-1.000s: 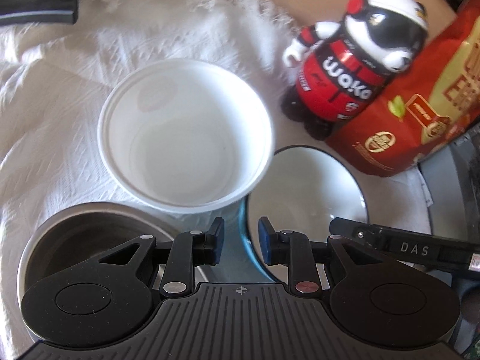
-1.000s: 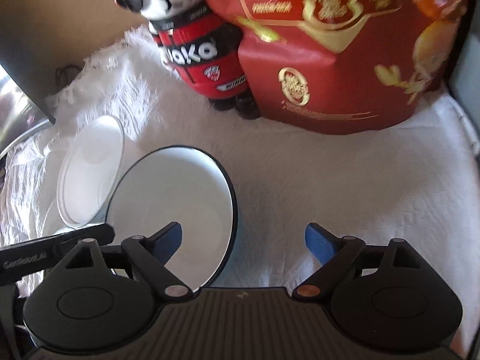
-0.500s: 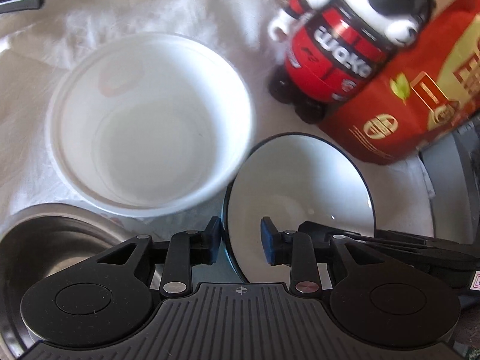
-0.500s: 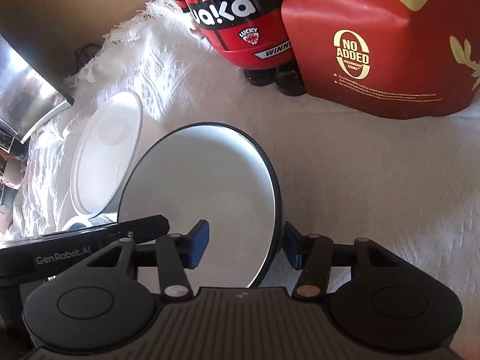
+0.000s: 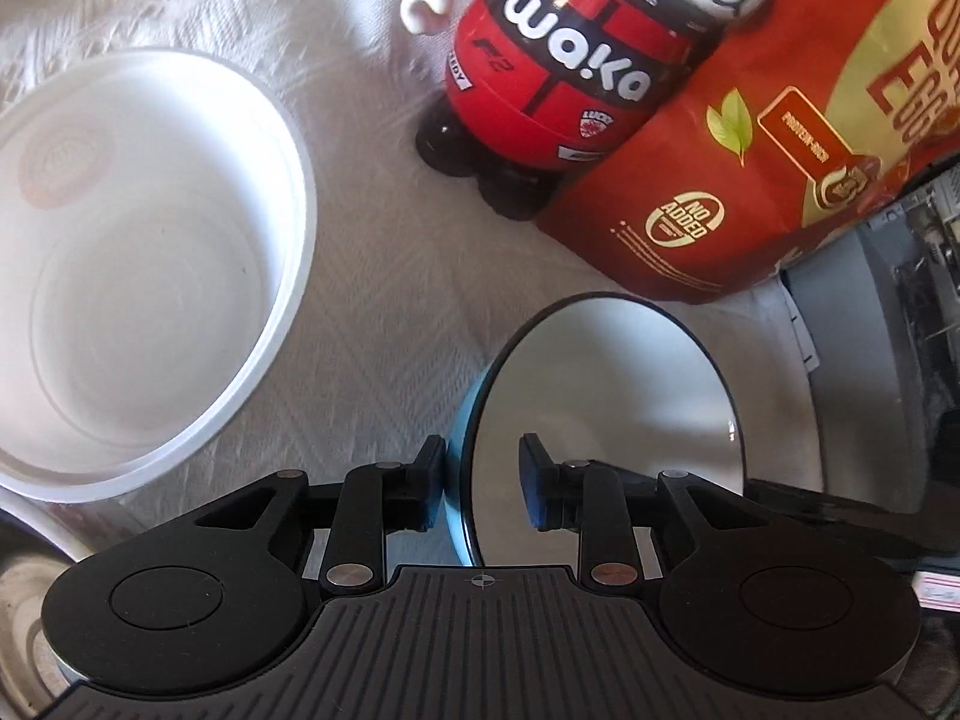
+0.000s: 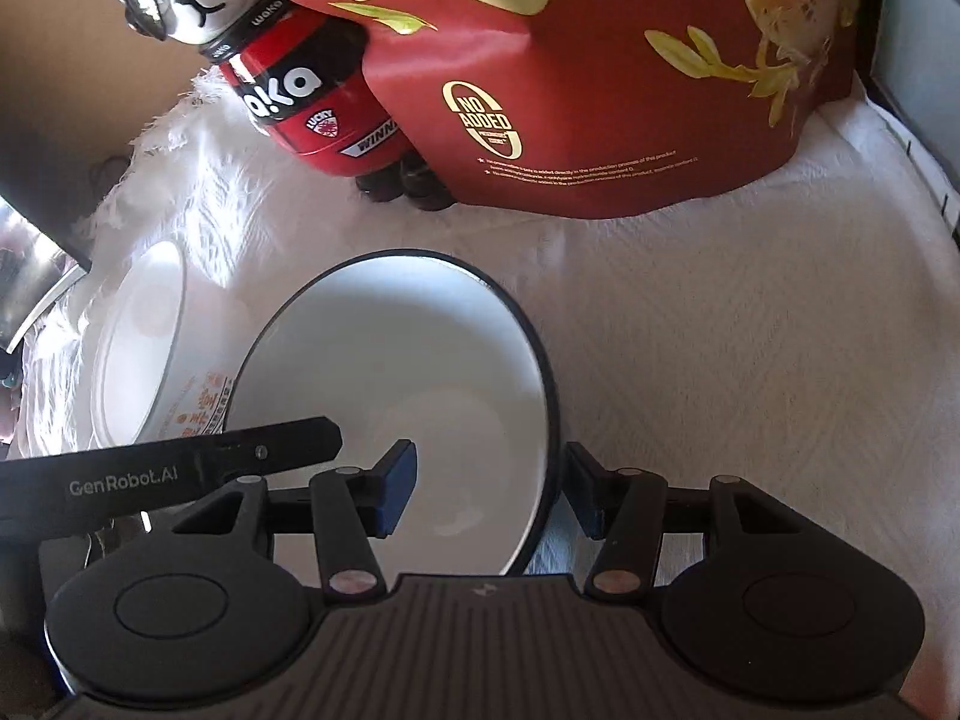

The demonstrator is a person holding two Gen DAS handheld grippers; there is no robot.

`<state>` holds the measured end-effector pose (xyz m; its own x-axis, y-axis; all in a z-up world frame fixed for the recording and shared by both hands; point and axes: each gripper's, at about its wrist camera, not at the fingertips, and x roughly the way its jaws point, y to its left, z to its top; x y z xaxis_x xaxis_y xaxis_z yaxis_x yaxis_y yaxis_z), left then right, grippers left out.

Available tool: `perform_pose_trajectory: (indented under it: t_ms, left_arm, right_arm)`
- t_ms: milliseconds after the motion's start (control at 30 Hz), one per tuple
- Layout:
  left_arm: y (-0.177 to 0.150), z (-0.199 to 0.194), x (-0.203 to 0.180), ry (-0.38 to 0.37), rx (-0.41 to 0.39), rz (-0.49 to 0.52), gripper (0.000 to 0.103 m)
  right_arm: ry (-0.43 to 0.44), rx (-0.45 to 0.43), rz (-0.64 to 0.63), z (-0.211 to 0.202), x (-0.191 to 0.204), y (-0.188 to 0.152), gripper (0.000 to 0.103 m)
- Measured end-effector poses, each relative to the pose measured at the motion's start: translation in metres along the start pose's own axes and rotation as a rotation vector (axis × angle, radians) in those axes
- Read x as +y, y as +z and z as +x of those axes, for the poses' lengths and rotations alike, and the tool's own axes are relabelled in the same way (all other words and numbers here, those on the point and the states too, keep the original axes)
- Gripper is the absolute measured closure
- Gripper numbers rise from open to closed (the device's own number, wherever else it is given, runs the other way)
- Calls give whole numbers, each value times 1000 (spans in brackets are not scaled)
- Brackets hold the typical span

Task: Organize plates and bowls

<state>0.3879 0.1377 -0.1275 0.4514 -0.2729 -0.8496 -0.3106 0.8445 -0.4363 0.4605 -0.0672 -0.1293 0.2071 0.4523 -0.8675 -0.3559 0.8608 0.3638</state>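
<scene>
Bowl [image 6: 384,396] between both grippers' jaws

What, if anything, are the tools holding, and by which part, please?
Cannot be told: the left tool, jaws just closing, and the right tool, jaws just reopening slightly, both straddle the rim of the blue bowl, gaps showing.

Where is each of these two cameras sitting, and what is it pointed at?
Left wrist: on the left gripper, looking down its fingers straddling the dark-rimmed bowl's left rim.
Right wrist: on the right gripper, its fingers straddling that bowl's right rim; the other gripper's arm shows.
Shared: that bowl, white tub, bear bottle, red bag.
</scene>
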Motion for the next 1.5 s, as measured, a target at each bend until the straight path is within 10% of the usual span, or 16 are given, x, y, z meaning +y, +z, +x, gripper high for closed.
perform_pose_trajectory:
  t_ms: [567, 1133, 1500]
  left_arm:
    - [5, -31, 14, 9, -48, 13, 75]
    - [1, -32, 8, 25, -58, 39, 75]
    - [1, -14, 2, 79, -17, 60, 75]
  right_arm:
    - [69, 121, -86, 32, 16, 15, 0]
    - [65, 185, -108, 32, 21, 16, 2]
    - [-87, -59, -110, -18, 10, 1, 12]
